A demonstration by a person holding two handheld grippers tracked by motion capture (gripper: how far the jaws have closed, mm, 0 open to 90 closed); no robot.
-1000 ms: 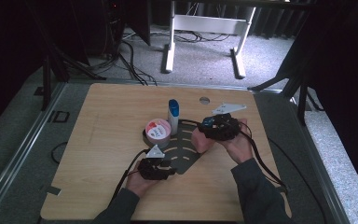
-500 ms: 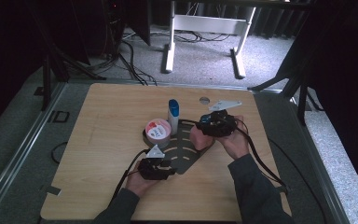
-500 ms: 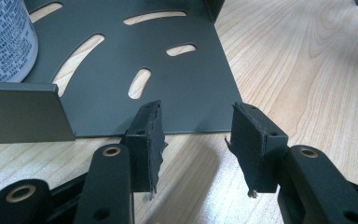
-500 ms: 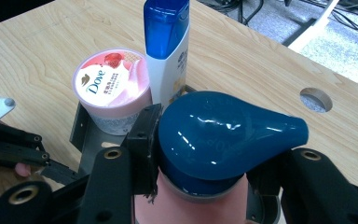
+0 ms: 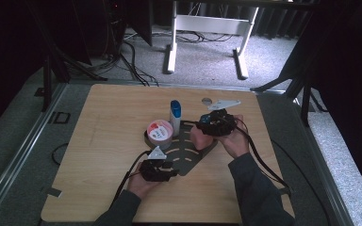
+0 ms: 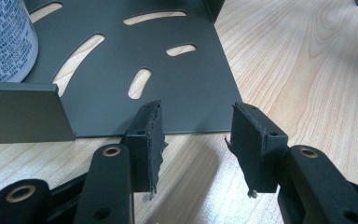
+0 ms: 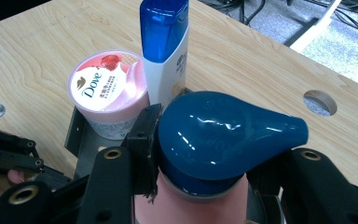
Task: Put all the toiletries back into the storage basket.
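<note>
A dark slotted metal plate [image 5: 188, 155] lies flat on the wooden table. At its far end stand a pink Dove tub [image 5: 160, 131] and a white bottle with a blue cap [image 5: 175, 115]. My right gripper [image 5: 207, 123] is shut on a pink bottle with a dark blue cap [image 7: 223, 135], held beside the white bottle [image 7: 165, 51] and the tub [image 7: 107, 88]. My left gripper [image 6: 196, 140] stands open at the plate's near edge [image 6: 186, 88], with nothing between its pads. In the high view, the left gripper [image 5: 167, 172] sits at the plate's front left corner.
A round hole [image 5: 206, 100] sits in the table near the far right edge. The plate has an upright lip [image 6: 18, 112] at its left end. Bare wood lies to the left of the tub. Cables and a white frame stand on the floor beyond the table.
</note>
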